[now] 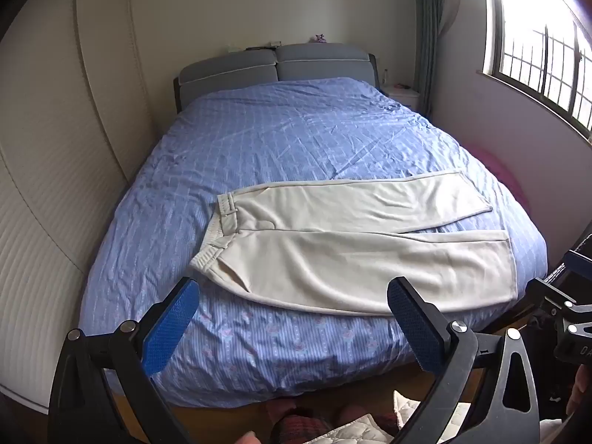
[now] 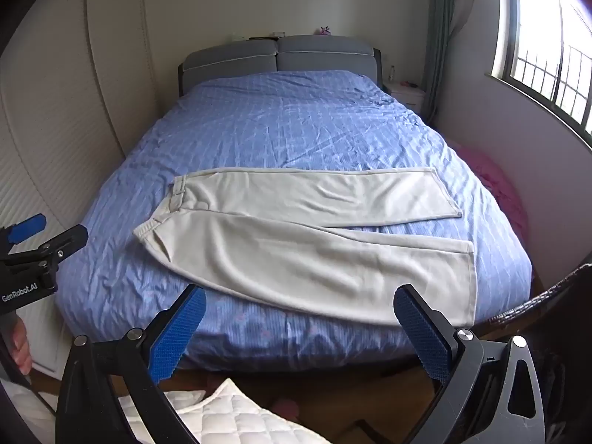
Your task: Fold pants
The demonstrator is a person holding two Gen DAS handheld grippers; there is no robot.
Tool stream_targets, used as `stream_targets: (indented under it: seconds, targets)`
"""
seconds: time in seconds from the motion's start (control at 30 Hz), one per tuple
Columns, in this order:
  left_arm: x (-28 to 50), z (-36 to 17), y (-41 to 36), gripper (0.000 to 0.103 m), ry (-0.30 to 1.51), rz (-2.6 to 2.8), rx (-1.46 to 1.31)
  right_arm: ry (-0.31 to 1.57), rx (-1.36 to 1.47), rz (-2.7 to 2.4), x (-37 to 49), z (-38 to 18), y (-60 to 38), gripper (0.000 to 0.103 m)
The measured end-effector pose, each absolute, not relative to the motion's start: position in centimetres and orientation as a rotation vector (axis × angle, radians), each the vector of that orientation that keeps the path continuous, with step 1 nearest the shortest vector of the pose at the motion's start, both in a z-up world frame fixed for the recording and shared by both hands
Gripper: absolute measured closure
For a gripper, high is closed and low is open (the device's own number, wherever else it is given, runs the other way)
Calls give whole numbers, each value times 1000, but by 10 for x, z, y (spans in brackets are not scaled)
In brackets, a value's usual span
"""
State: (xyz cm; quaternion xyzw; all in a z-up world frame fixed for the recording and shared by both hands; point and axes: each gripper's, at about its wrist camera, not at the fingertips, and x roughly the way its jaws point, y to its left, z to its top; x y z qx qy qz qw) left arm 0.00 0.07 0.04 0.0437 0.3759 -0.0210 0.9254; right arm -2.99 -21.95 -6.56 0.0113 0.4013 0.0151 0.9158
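Cream pants [image 1: 355, 240] lie spread flat across the near part of the bed [image 1: 288, 140], waistband to the left, both legs running right, slightly apart at the hems. They also show in the right wrist view [image 2: 307, 236]. My left gripper [image 1: 292, 296] is open and empty, held above the bed's near edge just short of the pants. My right gripper [image 2: 299, 303] is open and empty, also just short of the near leg. The right gripper shows at the right edge of the left wrist view [image 1: 562, 296]; the left gripper shows at the left of the right wrist view [image 2: 37, 248].
The bed has a blue checked cover [image 2: 288, 122] and a grey headboard [image 2: 277, 55]. A white wardrobe [image 1: 55, 148] stands left, a window [image 1: 547, 37] and nightstand [image 1: 401, 94] right. A pink item [image 2: 495, 185] lies beside the bed. A white quilted cloth [image 2: 229, 414] lies on the wooden floor.
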Motion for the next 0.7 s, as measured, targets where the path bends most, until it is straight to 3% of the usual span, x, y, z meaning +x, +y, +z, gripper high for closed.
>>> stream_targets:
  seconds: [0.7]
  targets:
    - [-6,8,-5,0,732,-28,91,792,21,75,-33,-66,-226,0]
